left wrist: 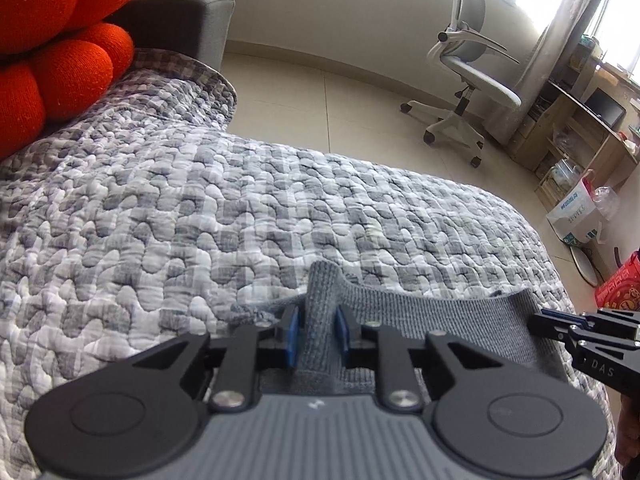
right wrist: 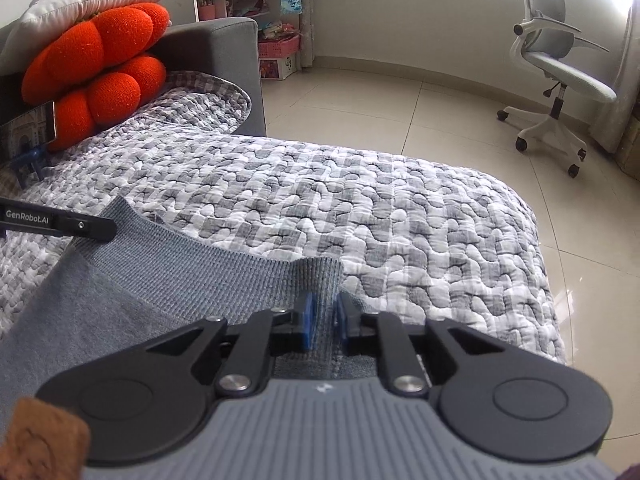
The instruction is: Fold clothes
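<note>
Left tongs (left wrist: 316, 334): jaws nearly closed, blue pads pinching a bunched corner of the grey top's ribbed hem (left wrist: 420, 312); tilted down toward the bed.
Right tongs (right wrist: 322, 326): the same narrow gap, pads pressing a fold of the hem (right wrist: 224, 264) at its other corner.
Top: (right wrist: 80, 312) hangs back from both tongs toward the person, hem stretched between them, just above the quilt (left wrist: 200, 200); the body of it drops out of view below the cameras.
Step in hand: judged to be carrying the hem forward to lay or fold the top on the bed.
Doing it well: keep both tongs level with each other and the hem taut, so the ribbing stays straight; set down both corners together; let go only once the cloth lies flat.
Open room: wide bare quilt ahead of both tongs.
Edges: bed edge ahead and to the right, floor (right wrist: 440, 100) beyond; keep the hem short of it.
Obstacles: orange cushion (right wrist: 100, 64) ahead-left, well apart; chair (left wrist: 468, 72) far off on the floor.
Risk: the pinches are small, so a hard tug may slip a corner.
</note>
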### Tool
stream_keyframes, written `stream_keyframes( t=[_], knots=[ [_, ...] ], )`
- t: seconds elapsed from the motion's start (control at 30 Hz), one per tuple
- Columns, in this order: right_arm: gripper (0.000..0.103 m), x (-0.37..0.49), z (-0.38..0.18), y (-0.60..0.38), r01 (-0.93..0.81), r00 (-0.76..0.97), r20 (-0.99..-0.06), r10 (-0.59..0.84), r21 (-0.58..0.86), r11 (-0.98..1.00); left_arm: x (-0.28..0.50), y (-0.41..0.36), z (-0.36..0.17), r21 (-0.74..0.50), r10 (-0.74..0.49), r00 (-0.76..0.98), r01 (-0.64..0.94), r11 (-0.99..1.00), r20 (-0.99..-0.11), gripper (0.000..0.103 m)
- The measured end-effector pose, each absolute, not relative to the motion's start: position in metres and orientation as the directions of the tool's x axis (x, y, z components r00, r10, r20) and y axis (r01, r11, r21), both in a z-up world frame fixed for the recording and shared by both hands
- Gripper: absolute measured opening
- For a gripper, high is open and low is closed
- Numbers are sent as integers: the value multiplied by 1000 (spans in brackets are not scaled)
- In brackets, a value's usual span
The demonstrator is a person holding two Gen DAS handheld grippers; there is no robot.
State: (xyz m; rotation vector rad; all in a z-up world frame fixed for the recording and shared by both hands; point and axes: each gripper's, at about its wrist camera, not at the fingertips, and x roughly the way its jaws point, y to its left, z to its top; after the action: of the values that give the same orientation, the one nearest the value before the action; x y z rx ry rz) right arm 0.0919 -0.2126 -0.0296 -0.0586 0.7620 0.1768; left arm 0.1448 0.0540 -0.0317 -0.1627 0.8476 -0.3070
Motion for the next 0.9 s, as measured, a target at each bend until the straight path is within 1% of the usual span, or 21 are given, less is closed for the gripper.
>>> stream_keyframes(
  t=[0.07,0.1,0.13,0.27,0.43,0.47,0.53,0.63,0.73,0.9],
  knots=[
    [22,85,-21,-213,-193,724,-673,148,7,981,139,59,-23,-280,-338,632,193,940,-698,36],
    [24,81,-18,-212,-204,728,-667,160,12,979,135,60,-20,-282,-336,636,189,941,-695,44],
    [24,77,-16,-212,-216,730,-661,173,17,976,131,60,-18,-276,-332,640,189,942,-693,46],
    [25,59,-11,-206,-286,715,-656,243,43,957,116,54,-21,-208,-292,627,206,956,-722,46],
    [26,34,-12,-195,-359,679,-666,307,64,931,99,51,-27,-234,-320,592,220,947,-740,47],
    [26,29,-13,-193,-369,673,-667,318,70,927,94,51,-26,-233,-321,593,222,947,-738,47],
    [26,20,-12,-190,-378,665,-665,340,93,921,80,48,-23,-213,-308,602,226,951,-737,52],
    [26,7,-15,-187,-390,645,-668,371,130,912,59,47,-21,-203,-308,609,237,950,-731,52],
    [26,-2,-21,-181,-406,628,-680,379,130,905,42,49,-21,-222,-331,606,249,943,-724,53],
    [26,-12,-32,-174,-417,604,-699,384,133,899,35,49,-26,-202,-323,596,262,944,-735,53]
  ],
)
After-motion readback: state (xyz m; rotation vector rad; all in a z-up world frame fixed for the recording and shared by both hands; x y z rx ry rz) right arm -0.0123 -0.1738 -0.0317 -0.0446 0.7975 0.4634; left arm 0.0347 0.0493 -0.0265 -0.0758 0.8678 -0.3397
